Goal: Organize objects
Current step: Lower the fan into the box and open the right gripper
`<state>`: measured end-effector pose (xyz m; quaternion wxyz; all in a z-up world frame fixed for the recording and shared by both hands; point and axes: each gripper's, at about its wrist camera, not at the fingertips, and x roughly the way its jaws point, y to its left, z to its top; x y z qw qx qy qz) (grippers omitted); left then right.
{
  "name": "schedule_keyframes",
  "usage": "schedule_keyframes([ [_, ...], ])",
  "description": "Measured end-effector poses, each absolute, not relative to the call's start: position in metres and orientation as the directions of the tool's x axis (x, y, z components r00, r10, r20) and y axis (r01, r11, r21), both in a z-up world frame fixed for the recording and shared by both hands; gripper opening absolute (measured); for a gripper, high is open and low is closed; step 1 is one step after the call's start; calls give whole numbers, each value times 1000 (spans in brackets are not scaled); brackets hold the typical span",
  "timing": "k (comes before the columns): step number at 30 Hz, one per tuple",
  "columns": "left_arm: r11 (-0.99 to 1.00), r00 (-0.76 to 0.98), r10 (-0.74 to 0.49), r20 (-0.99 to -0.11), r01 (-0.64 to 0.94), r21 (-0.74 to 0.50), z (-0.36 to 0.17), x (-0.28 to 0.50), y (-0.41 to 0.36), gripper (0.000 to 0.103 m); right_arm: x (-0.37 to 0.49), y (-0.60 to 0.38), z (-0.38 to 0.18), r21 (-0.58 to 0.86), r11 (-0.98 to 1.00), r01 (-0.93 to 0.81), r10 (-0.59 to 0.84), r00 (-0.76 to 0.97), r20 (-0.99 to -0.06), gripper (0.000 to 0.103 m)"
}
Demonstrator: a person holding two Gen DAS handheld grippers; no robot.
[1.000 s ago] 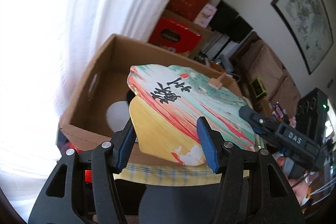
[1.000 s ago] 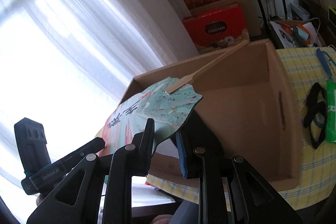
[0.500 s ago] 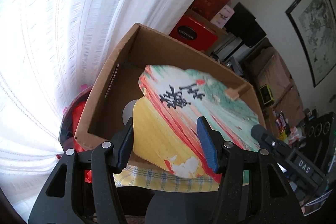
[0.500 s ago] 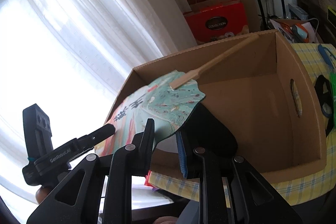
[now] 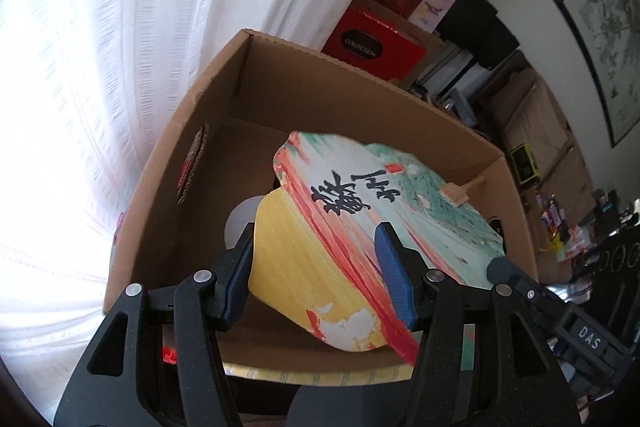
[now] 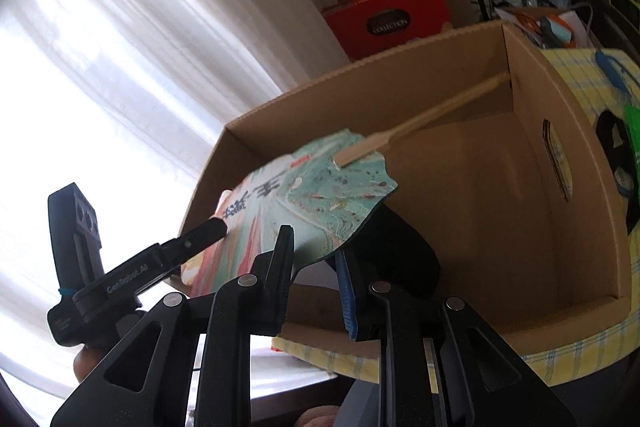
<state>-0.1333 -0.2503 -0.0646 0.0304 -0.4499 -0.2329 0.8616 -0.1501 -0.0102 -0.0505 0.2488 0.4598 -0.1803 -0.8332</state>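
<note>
A flat paper fan, teal, red and yellow with black characters and a thin wooden handle, hangs tilted over the open cardboard box. My left gripper straddles the fan's yellow edge with its fingers apart; I cannot tell if they press on it. My right gripper is shut on the fan's teal edge. In the right wrist view the fan dips into the box, its handle pointing to the far corner. A white round thing lies inside the box, mostly hidden.
The box stands on a yellow checked cloth. Black rings and a green item lie to its right. Red gift boxes stack behind it. A white curtain fills the left.
Both grippers have carried the fan forward and down, so it now sits lower over the box opening. The box looks nearer and larger in both views.
</note>
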Motion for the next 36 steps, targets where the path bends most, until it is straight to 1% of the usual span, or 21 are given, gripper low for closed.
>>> schedule_keyframes([
  [3, -900, -581, 239, -778, 167, -402, -69, -142, -249, 54, -155, -8, -57, 538, -811, 230, -581, -420, -697, 21],
  [4, -912, -578, 209, -789, 176, -370, -69, -145, -247, 53, -156, -8, -57, 525, -819, 231, -572, -414, -708, 30],
  [6, -929, -586, 172, -792, 170, -328, -66, -146, -243, 53, -153, -12, -55, 452, -853, 260, -521, -437, -733, 42],
  [8, -939, -599, 148, -787, 165, -302, -61, -145, -241, 54, -149, -14, -53, 408, -869, 279, -494, -461, -737, 46],
  [9, -941, -604, 143, -784, 162, -297, -60, -144, -240, 55, -148, -15, -53, 397, -871, 288, -490, -458, -742, 54],
  [10, -942, -606, 140, -783, 161, -294, -58, -142, -239, 55, -147, -16, -54, 387, -874, 294, -484, -453, -748, 57],
  [15, -948, -610, 135, -781, 149, -280, -51, -131, -235, 57, -144, -10, -56, 384, -872, 304, -486, -443, -754, 57],
  [20, -950, -617, 144, -773, 132, -282, -43, -121, -229, 73, -142, 0, -51, 380, -868, 320, -492, -443, -750, 57],
  [22, -951, -627, 151, -764, 119, -286, -37, -117, -224, 76, -140, 1, -44, 359, -871, 337, -484, -457, -746, 57],
  [24, -954, -634, 153, -758, 104, -280, -31, -116, -216, 77, -138, 2, -36, 334, -874, 353, -475, -476, -740, 57],
  [27, -958, -638, 162, -753, 81, -275, -24, -112, -205, 79, -134, 7, -22, 291, -879, 379, -460, -506, -730, 61],
  [28, -958, -640, 168, -750, 72, -276, -22, -110, -201, 85, -131, 9, -18, 275, -881, 385, -453, -519, -725, 63],
  [29, -958, -643, 180, -744, 56, -281, -20, -107, -195, 88, -129, 12, -13, 253, -886, 389, -441, -535, -721, 64],
  [32, -959, -648, 204, -734, 17, -281, -13, -102, -178, 88, -123, 22, -4, 197, -899, 392, -406, -573, -712, 68],
  [36, -964, -670, 217, -710, -32, -264, -2, -96, -153, 88, -122, 44, 2, 207, -901, 382, -407, -575, -710, 71],
])
